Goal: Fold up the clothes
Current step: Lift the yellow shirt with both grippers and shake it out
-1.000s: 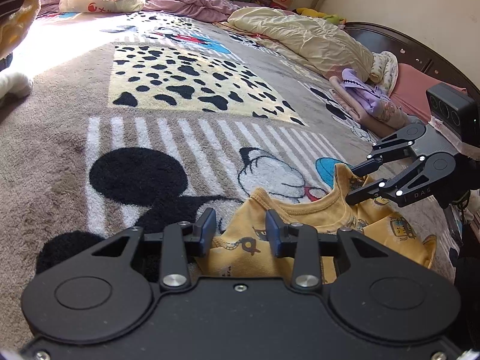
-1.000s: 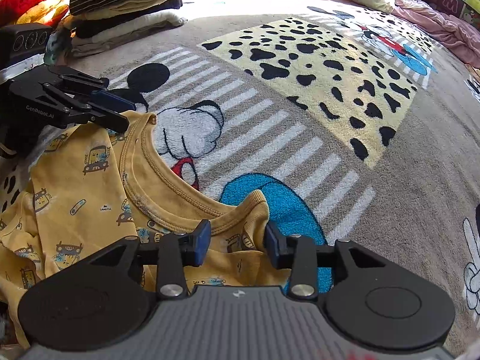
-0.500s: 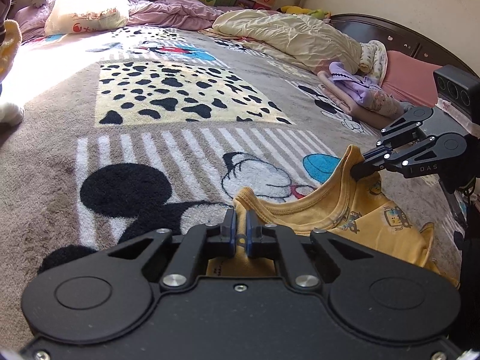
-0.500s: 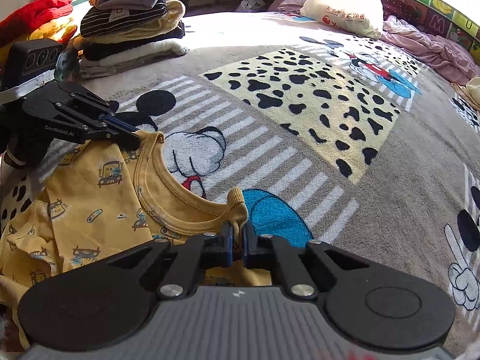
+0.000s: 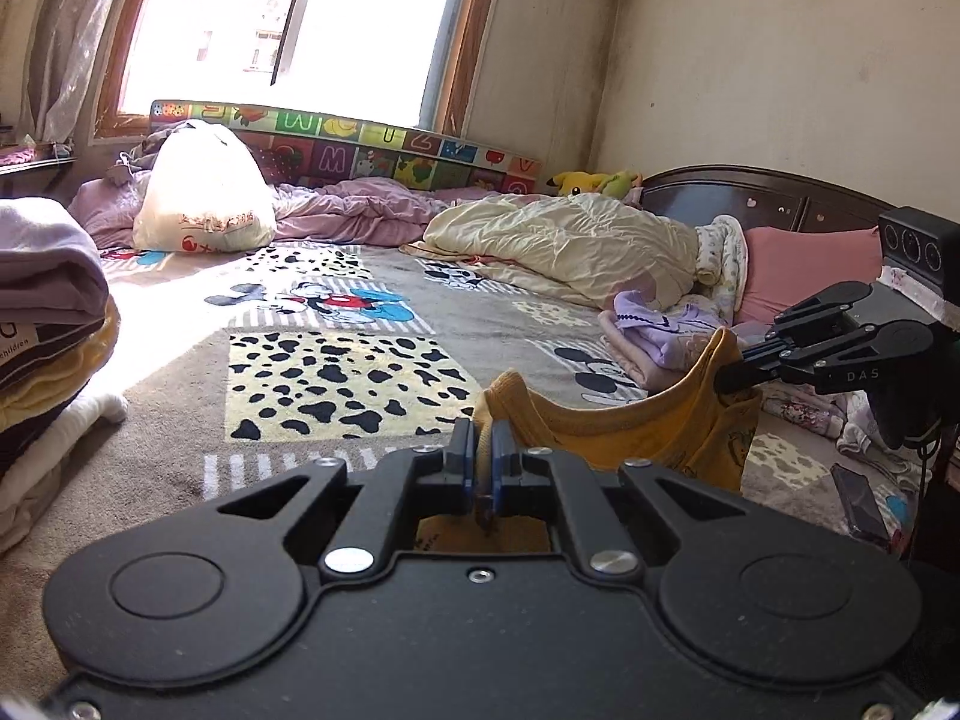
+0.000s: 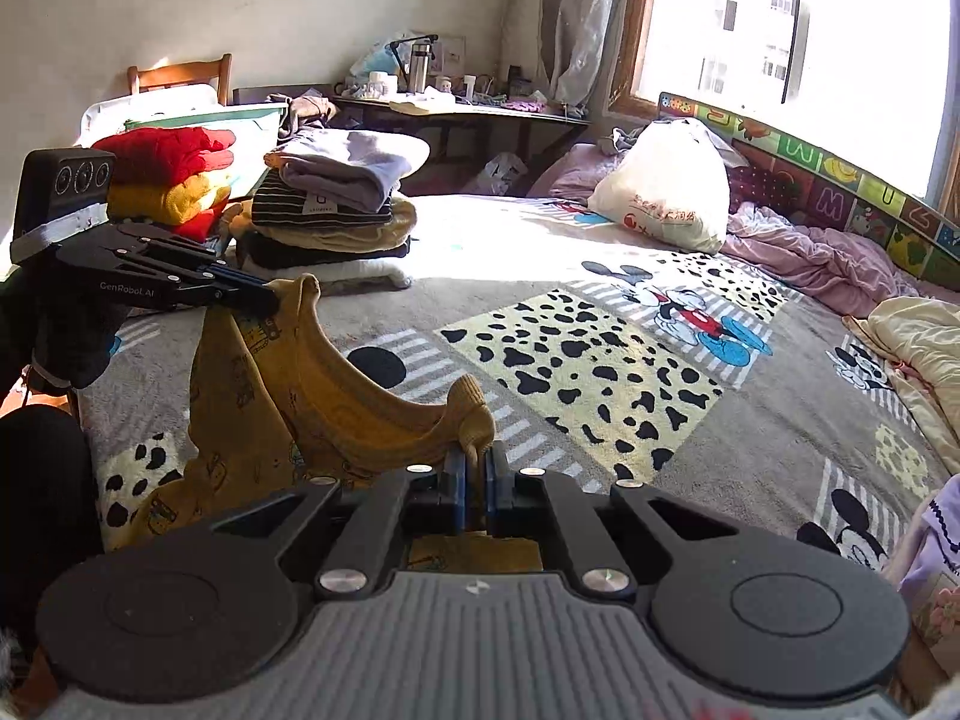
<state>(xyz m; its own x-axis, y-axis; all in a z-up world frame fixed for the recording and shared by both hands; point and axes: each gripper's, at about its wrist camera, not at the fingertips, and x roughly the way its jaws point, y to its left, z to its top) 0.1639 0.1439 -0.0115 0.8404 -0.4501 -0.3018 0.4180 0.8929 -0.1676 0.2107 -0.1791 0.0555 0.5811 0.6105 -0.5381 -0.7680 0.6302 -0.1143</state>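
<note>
A small yellow printed shirt [image 5: 648,432] hangs lifted above the cartoon blanket [image 5: 336,372], held by both shoulders. My left gripper [image 5: 480,450] is shut on one shoulder of the yellow shirt. My right gripper [image 6: 474,468] is shut on the other shoulder of the yellow shirt [image 6: 336,408]. The collar sags between them. In the left wrist view the right gripper [image 5: 732,369] shows at the right, pinching the cloth. The left gripper [image 6: 270,300] appears at the left of the right wrist view. The shirt's lower part drapes down, partly hidden behind the gripper bodies.
Folded clothes are stacked [image 6: 336,210] at the blanket's far left, with a red and yellow pile [image 6: 168,180] behind. A white bag [image 5: 198,192], purple bedding [image 5: 360,210], a cream quilt [image 5: 558,246] and lilac garments [image 5: 654,336] lie around the bed. A phone [image 5: 858,498] rests at the right.
Both grippers closed on the shirt's shoulders, then rose and tilted up, lifting the shirt off the blanket so it now hangs between them.
</note>
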